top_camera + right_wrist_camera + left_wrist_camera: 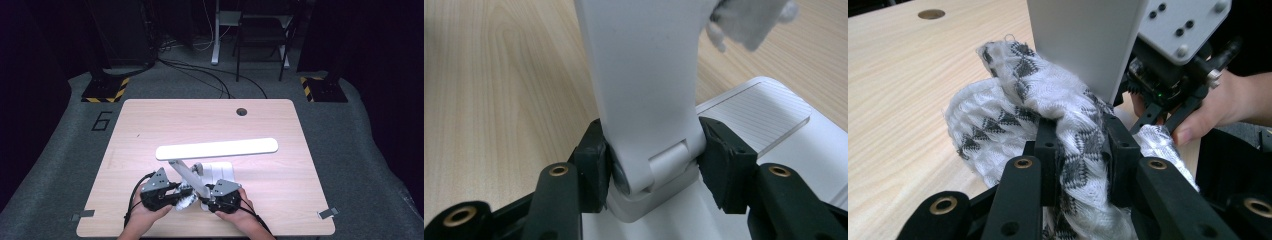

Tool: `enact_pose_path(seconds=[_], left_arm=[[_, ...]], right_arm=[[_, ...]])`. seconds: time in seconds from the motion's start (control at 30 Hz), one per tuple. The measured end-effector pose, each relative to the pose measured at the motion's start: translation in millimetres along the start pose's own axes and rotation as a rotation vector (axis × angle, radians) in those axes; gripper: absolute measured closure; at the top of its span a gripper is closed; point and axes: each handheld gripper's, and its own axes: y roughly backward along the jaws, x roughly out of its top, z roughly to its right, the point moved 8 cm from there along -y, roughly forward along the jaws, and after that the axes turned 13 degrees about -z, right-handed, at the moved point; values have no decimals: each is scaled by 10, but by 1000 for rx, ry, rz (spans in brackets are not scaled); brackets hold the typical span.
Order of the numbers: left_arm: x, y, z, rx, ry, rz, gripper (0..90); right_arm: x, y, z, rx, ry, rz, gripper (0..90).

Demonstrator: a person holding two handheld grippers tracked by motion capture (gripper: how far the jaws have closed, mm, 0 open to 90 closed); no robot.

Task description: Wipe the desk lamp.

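At the near edge of the desk [150, 125], both tongs work on a white desk lamp [216, 148]. Left tongs [1080, 145] are clamped tight on a bunched cloth [998, 125], pressing it against the lamp's arm [1083, 45], which reads as wiping the arm. Right tongs [654, 160] are clamped on the lamp's hinge [666, 165] just above the base [769, 120], one pad each side, probably to keep the lamp from sliding or folding while the cloth rubs.

Cloth: soft white knit, grey diamond pattern, crumpled into a wad, loose end hanging past the jaws. The lamp arm is a flat, smooth, matte white plastic bar, tilted up from the hinge. The base is a flat, rounded slab with a ribbed clear panel on top. The lamp head is a long thin bar with rounded ends, lit and roughly level above the base in the high view.

The desk has a pale wood-grain top, rounded corners and a cable hole [242, 111] at the far edge.
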Motion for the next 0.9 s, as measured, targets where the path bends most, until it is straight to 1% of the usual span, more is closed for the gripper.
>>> enact_pose_path(seconds=[0.03,0.07,0.13,0.2,0.3,0.37,0.47,0.57,0.67,0.7,0.77,0.8,0.83,0.9], left_arm=[[-13,-16,-10,3,-14,-5,732],[-27,-39,-4,-3,-6,-7,732],[-51,-90,-8,-5,-6,-14,732],[-74,-131,-9,-11,-10,-33,732],[-92,-169,-16,-10,-9,-45,732],[-93,-192,-21,-6,-3,-37,732],[-106,-203,-26,-18,0,-45,732],[-112,-206,-25,-21,7,-44,733],[-107,-203,-31,-13,7,-36,732],[-109,-197,-34,-14,3,-40,732],[-112,-196,-34,-17,6,-43,732],[-112,-198,-37,-12,5,-41,732],[-112,-203,-41,-6,6,-36,731],[-123,-205,-48,-5,6,-44,729]], right_arm=[[0,0,-1,0,-1,-1,499],[0,0,-1,0,0,0,499],[0,0,-1,-1,0,-1,499],[0,0,-2,0,-1,0,499],[0,0,-1,-1,-1,0,499],[-1,0,-1,-1,0,1,499],[-1,0,-1,-1,0,1,499],[-1,0,-1,-2,-1,1,499],[-2,1,1,-5,0,1,499],[0,0,7,-6,9,3,499],[1,0,8,-6,8,4,498],[0,0,0,0,-2,3,497],[1,1,1,1,-3,2,495],[-1,6,4,6,-4,-6,488]])
